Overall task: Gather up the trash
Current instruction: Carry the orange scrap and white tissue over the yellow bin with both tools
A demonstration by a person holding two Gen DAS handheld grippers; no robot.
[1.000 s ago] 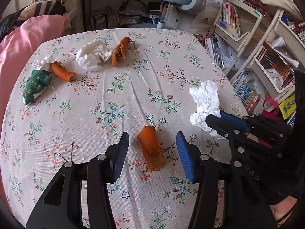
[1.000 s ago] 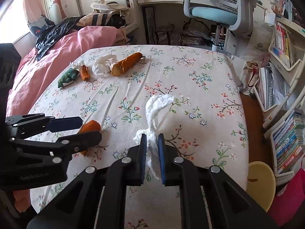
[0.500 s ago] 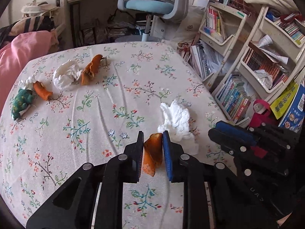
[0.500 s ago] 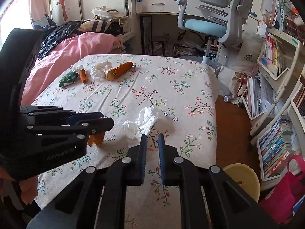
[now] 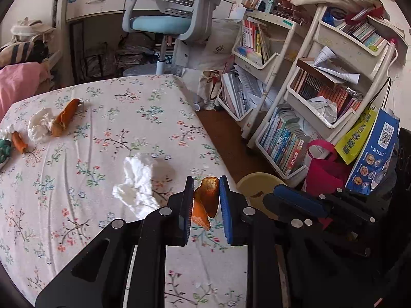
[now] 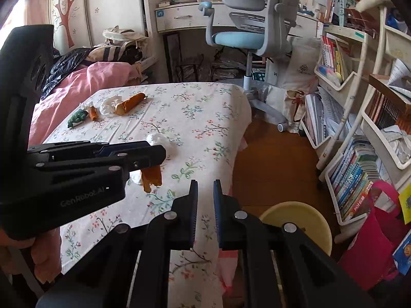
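1. Left gripper [image 5: 205, 192]: clamped on the orange peel [image 5: 205, 200], held clear of the floral bedsheet [image 5: 90, 179], presumably bound for the yellow bin [image 6: 295, 220] near right.
2. Right gripper [image 6: 205, 192]: closed, empty.
3. Crumpled tissue [image 5: 136, 182]: lying on the sheet, left of the peel.

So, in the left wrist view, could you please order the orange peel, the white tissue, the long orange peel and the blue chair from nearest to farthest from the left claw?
1. Orange peel: clamped in the left claw.
2. White tissue: on the floral cloth, just left of the claw.
3. Long orange peel: far left of the cloth.
4. Blue chair: beyond the cloth, at the desk.
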